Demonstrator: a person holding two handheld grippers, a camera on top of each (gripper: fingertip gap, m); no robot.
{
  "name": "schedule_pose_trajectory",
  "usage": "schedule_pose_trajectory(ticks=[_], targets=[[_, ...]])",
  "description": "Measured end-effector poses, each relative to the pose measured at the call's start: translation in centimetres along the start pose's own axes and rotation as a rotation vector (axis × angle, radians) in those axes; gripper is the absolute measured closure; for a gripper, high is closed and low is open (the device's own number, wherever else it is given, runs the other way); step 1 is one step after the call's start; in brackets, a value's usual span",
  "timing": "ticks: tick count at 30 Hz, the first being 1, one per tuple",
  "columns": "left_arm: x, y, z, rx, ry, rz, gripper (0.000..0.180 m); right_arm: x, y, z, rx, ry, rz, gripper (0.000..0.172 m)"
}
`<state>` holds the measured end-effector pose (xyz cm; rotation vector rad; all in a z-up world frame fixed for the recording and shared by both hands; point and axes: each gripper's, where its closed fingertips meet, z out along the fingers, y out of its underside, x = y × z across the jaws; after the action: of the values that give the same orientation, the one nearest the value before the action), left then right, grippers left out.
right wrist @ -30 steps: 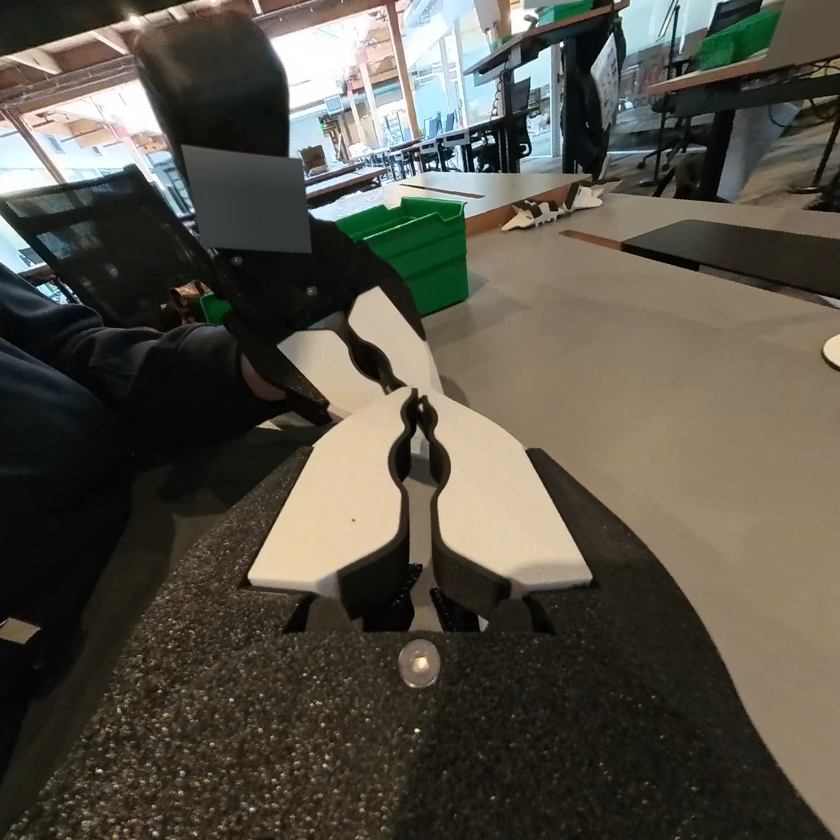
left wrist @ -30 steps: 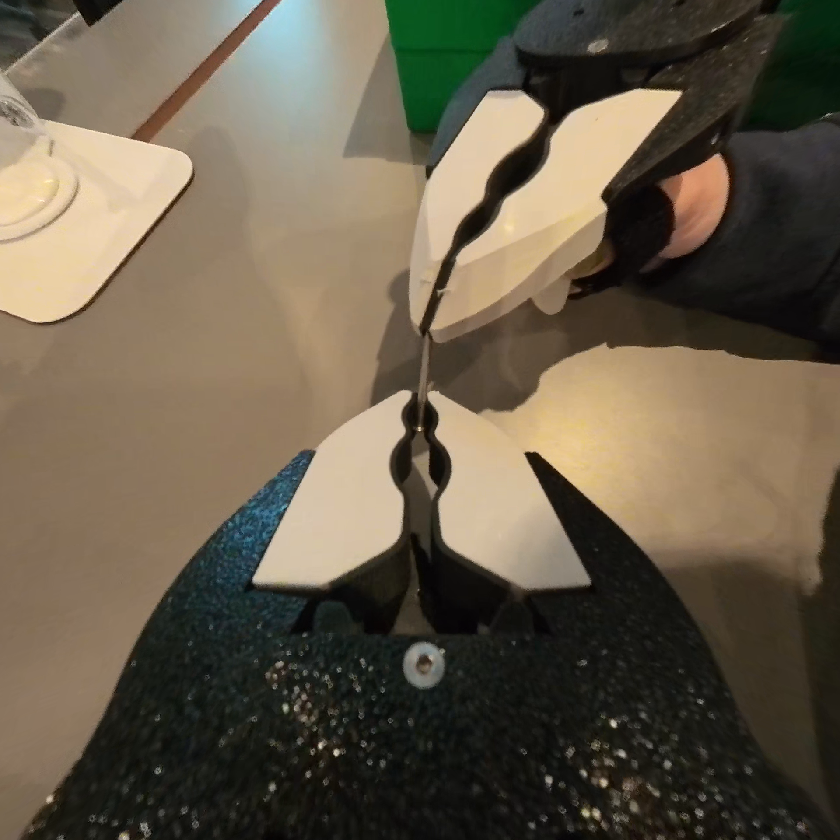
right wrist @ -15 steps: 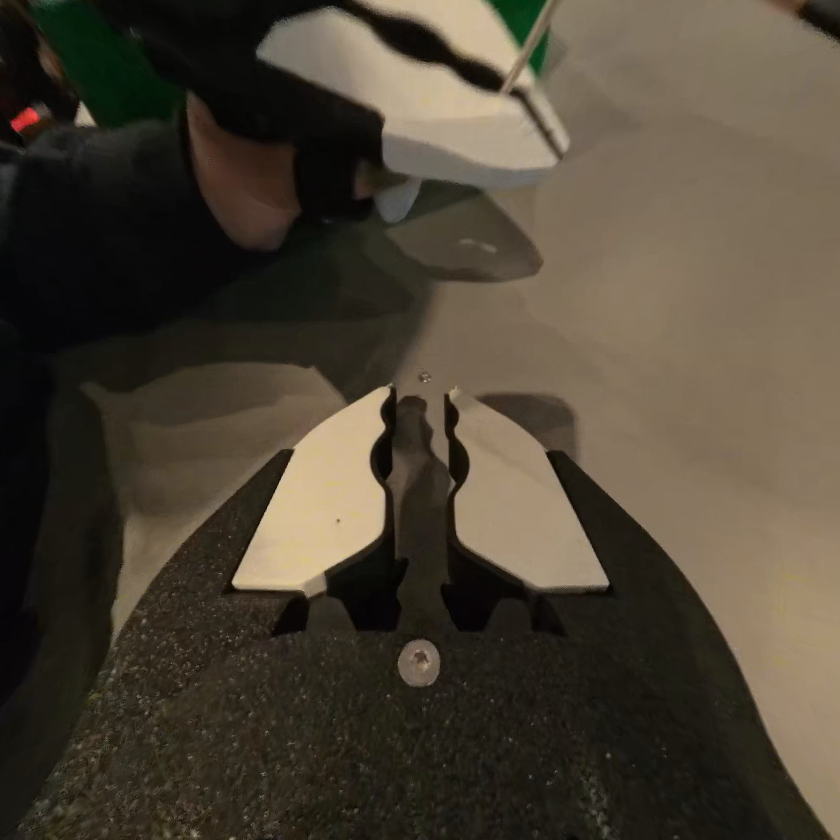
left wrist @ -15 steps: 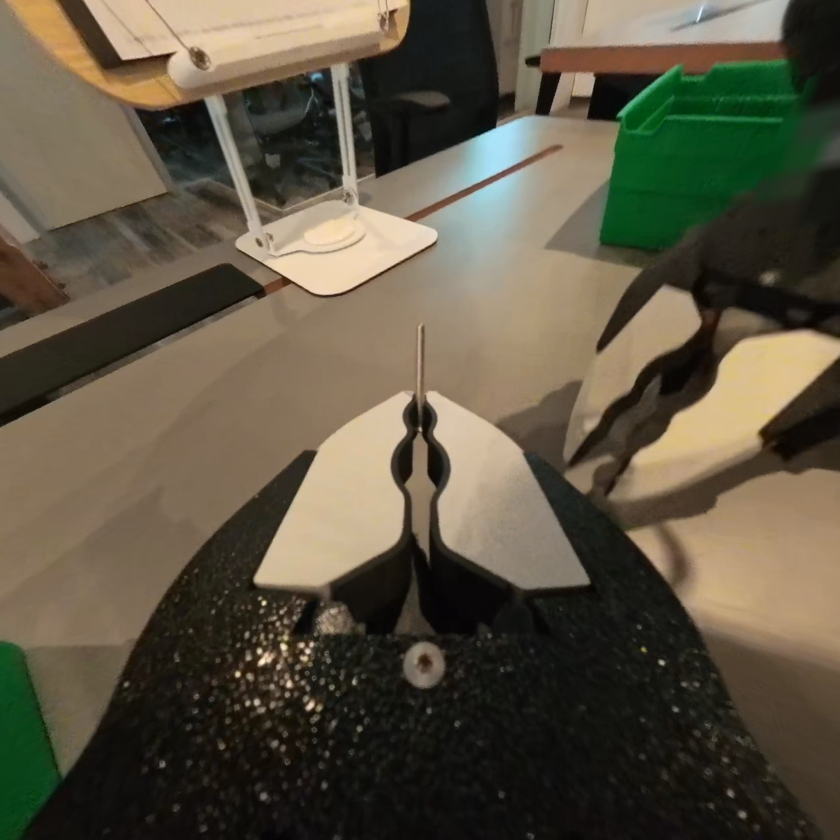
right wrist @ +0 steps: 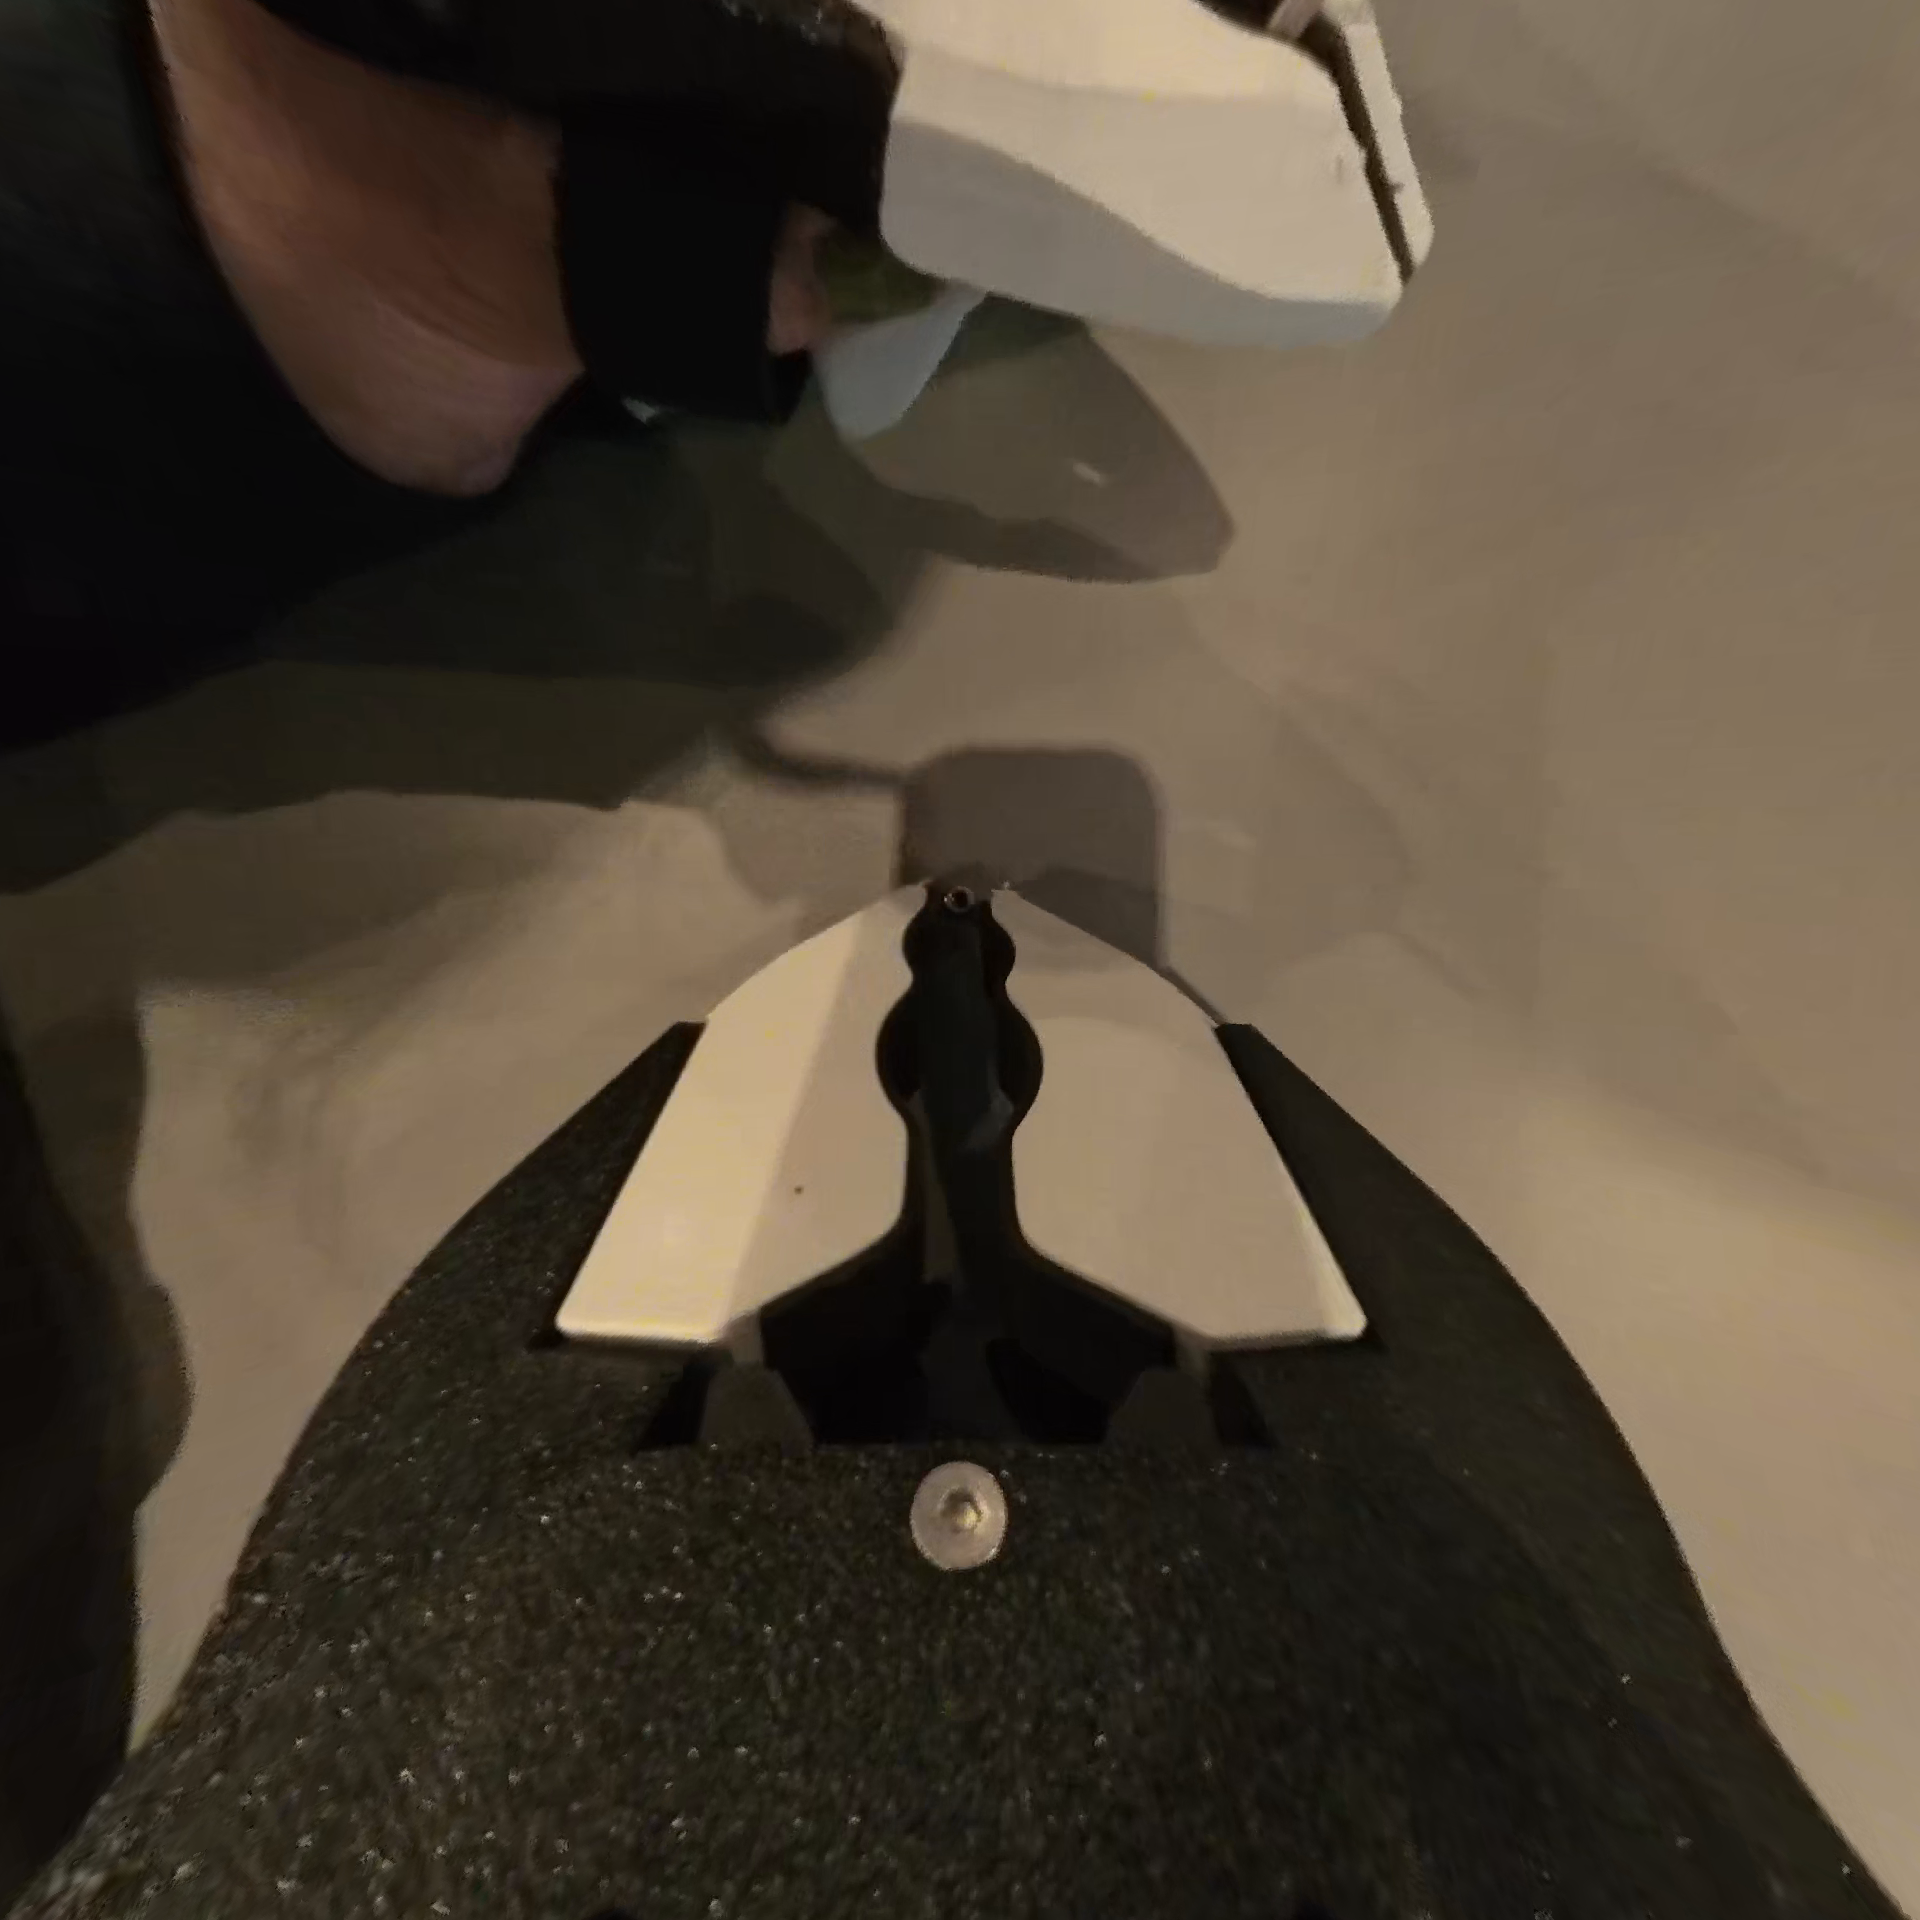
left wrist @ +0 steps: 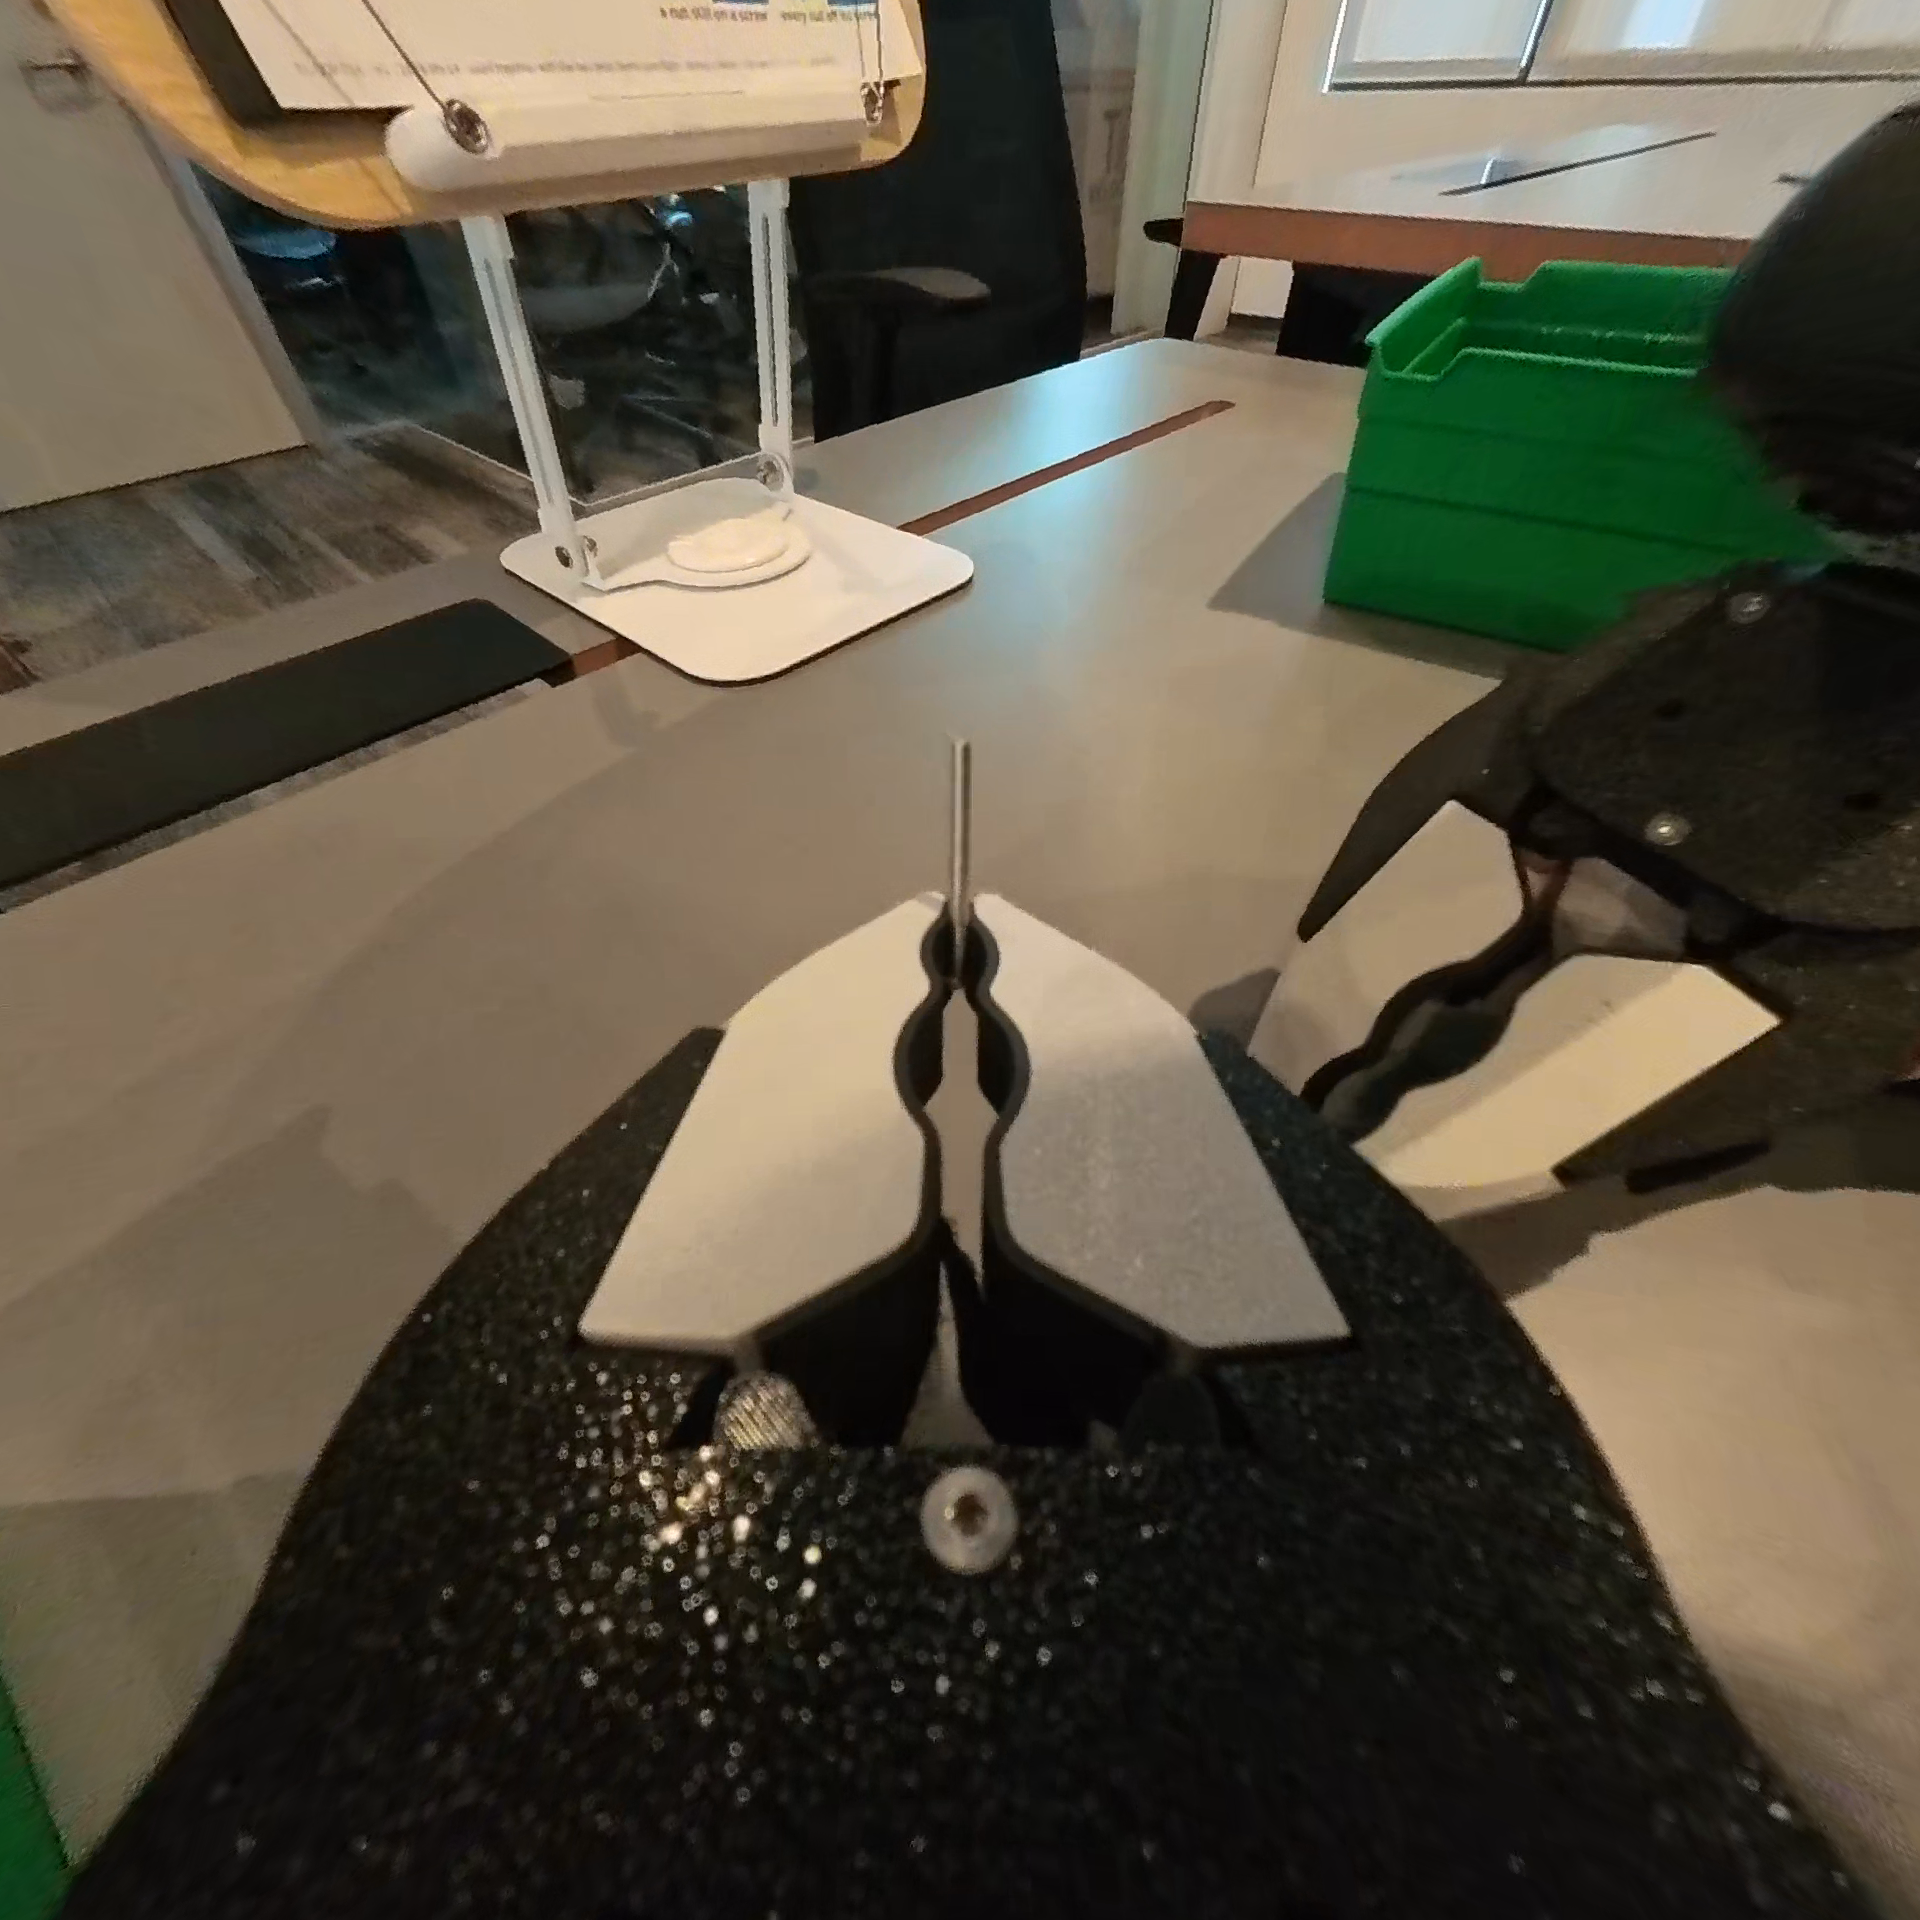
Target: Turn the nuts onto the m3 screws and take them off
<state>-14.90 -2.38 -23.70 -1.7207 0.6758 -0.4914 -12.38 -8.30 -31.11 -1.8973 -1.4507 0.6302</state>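
Observation:
My left gripper (left wrist: 960,925) is shut on a thin metal m3 screw (left wrist: 960,831), which sticks straight out past the fingertips above the grey table (left wrist: 416,987). No nut shows on the screw's bare shaft. My right gripper (right wrist: 957,900) points down at the table, and its tips are closed around a small metal nut (right wrist: 957,898) lying on the surface. In the left wrist view the right gripper (left wrist: 1351,1070) is low on the right, beside my left gripper. In the right wrist view the left gripper (right wrist: 1143,208) hovers above at the top.
A green bin (left wrist: 1538,468) stands at the back right. A white stand with a flat base (left wrist: 748,592) and a black strip (left wrist: 260,707) are at the back left. A person's hand (right wrist: 364,260) holds the left gripper.
My right gripper came off the screw's end and dropped to the table. It opened with the nut lying before its tips, then closed around it. The left gripper tilted up, still holding the screw.

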Motion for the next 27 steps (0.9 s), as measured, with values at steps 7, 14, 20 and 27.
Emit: schedule_pose_trajectory(ticks=[7, 14, 20, 27], targets=[[-0.23, 0.41, 0.04, -0.018, 0.004, 0.026, 0.180, 0.22, 0.01, 0.05, -0.003, 0.043, -0.036, 0.172], [0.01, 0.57, 0.18, -0.019, 0.020, 0.027, 0.180, 0.12, 0.03, -0.05, 0.002, 0.051, -0.034, 0.163], [0.37, 0.58, 0.38, -0.026, 0.026, 0.051, 0.180, 0.11, -0.08, 0.09, 0.003, 0.040, -0.028, 0.160], [0.51, 0.70, 0.56, -0.042, 0.019, 0.079, 0.180, -0.14, -0.39, 0.49, 0.000, 0.023, -0.037, 0.165]])
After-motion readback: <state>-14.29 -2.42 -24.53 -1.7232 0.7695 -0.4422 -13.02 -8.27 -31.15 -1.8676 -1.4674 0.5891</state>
